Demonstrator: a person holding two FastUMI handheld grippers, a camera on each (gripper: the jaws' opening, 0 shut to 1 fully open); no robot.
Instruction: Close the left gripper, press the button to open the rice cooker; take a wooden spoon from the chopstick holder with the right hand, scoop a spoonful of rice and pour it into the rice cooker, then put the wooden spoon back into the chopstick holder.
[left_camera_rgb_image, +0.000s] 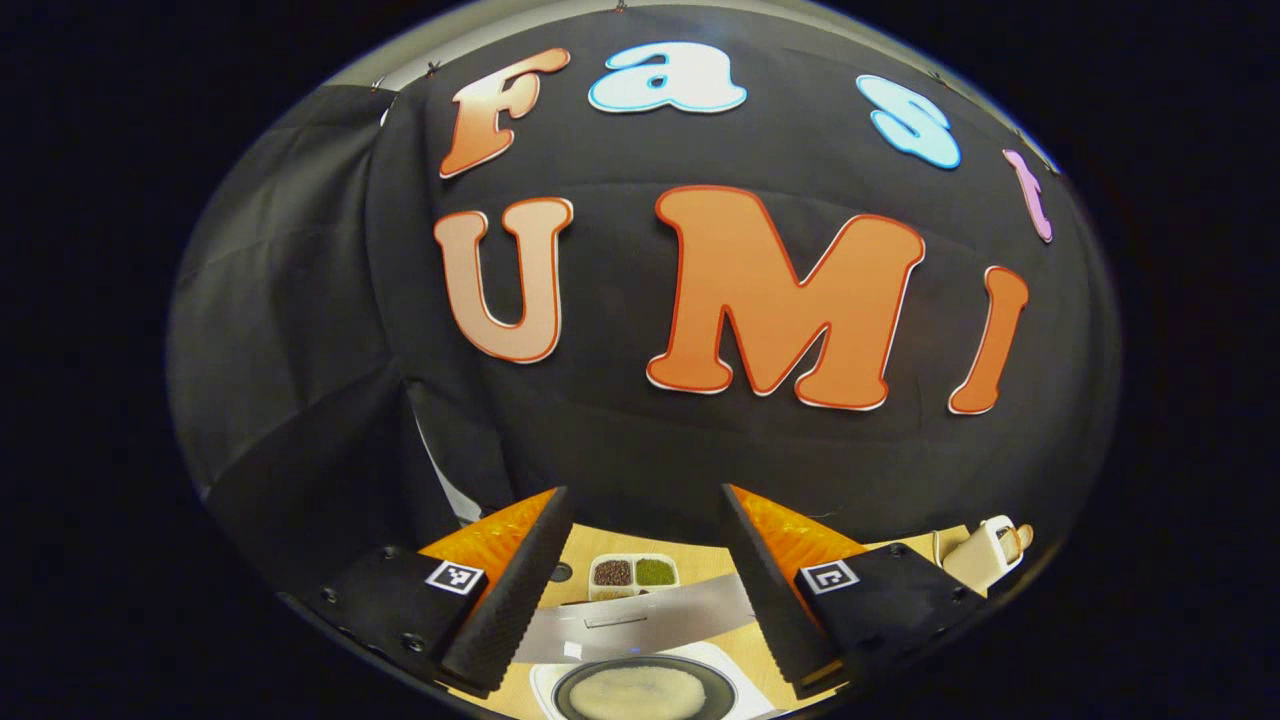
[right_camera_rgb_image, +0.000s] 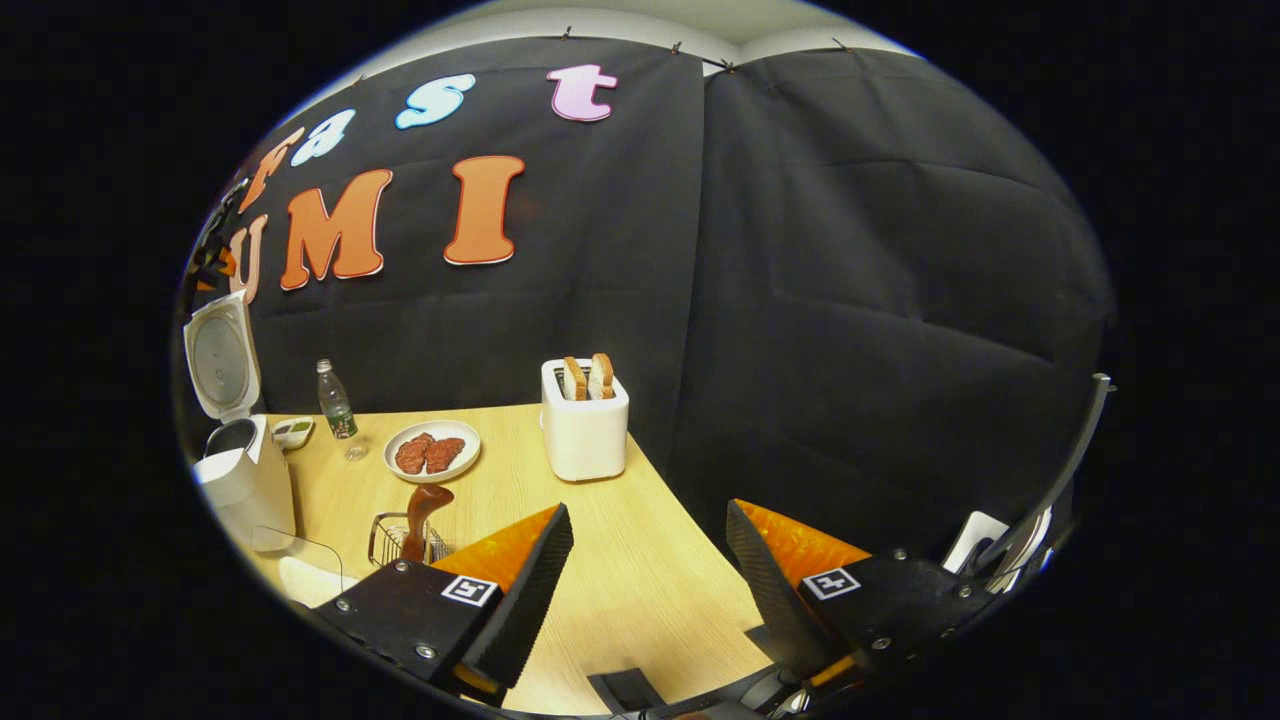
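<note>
My left gripper hangs high over the rice cooker, jaws wide apart and holding nothing. The lid stands raised and white rice shows in the pot, so I judge the button step done.

My right gripper is also spread and empty, held level above the desk and aimed past the toaster. From here the cooker sits at the far left edge with its lid upright.

The wooden spoon stands bowl-up in the wire chopstick holder, just right of the cooker and left of my near finger. I judge it light, stiff and smooth, liable to twist if pinched at the rounded bowl. Best hold: across the neck below the bowl, above the holder's rim, then lift straight up so the light wire holder is not dragged along.
</note>
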